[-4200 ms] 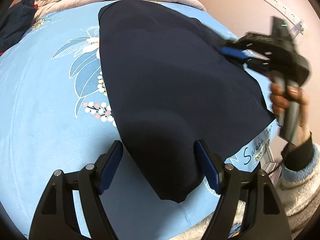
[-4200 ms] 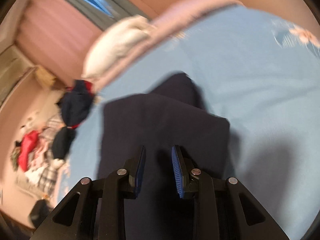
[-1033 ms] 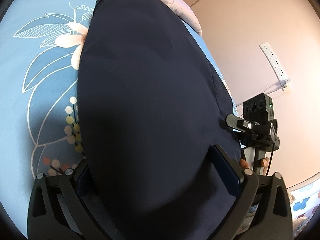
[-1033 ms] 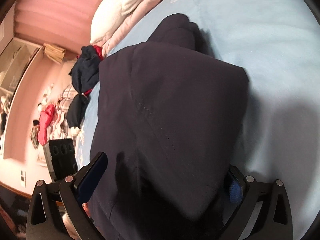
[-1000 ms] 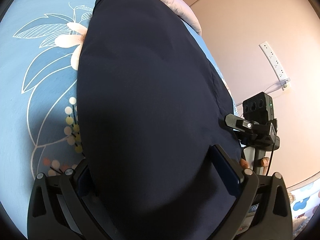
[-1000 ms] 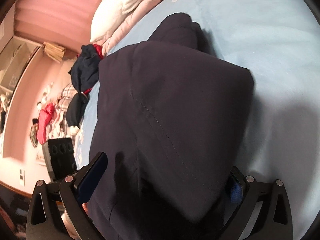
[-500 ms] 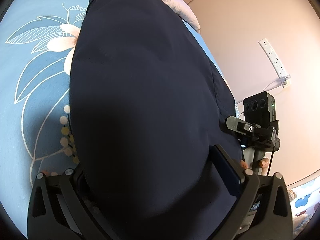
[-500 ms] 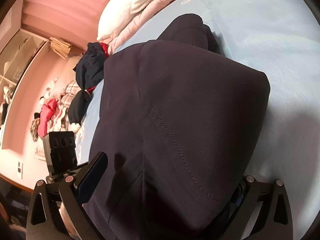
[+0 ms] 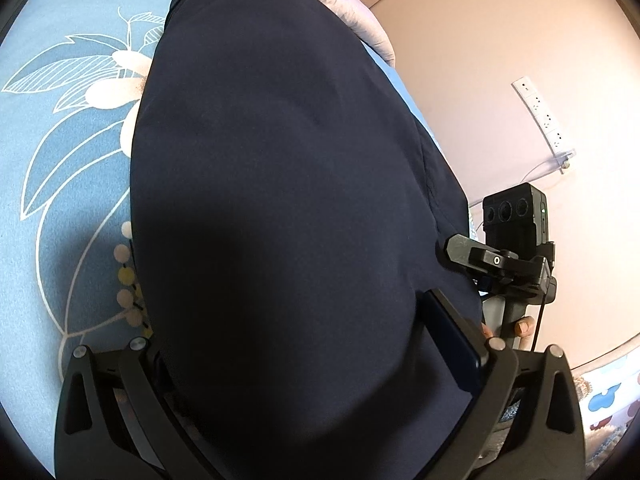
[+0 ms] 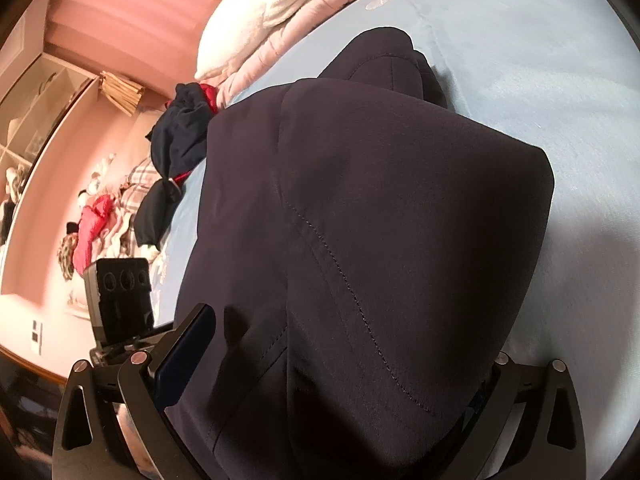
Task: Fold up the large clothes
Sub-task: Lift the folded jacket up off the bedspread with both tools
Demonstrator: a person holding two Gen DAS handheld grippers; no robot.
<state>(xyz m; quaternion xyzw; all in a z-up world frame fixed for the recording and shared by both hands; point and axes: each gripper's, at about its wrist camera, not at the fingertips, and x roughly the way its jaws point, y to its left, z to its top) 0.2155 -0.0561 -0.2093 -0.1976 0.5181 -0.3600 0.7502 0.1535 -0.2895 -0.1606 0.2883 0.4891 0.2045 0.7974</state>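
change: since a second ago the garment fills more of both wrist views; both grippers now sit tighter against its near edge
garment: dark navy garment (image 9: 280,200), laid flat on the light blue floral bedsheet (image 9: 60,184), stitched seam running down its middle in the right wrist view
left gripper (image 9: 312,368): fingers spread wide, near edge of the cloth lying between them
right gripper (image 10: 340,360): fingers wide apart too, right finger mostly hidden under the cloth
far: white pillow (image 10: 272,8) on pink quilt (image 10: 320,12); heap of dark and red clothes (image 10: 180,136) far left
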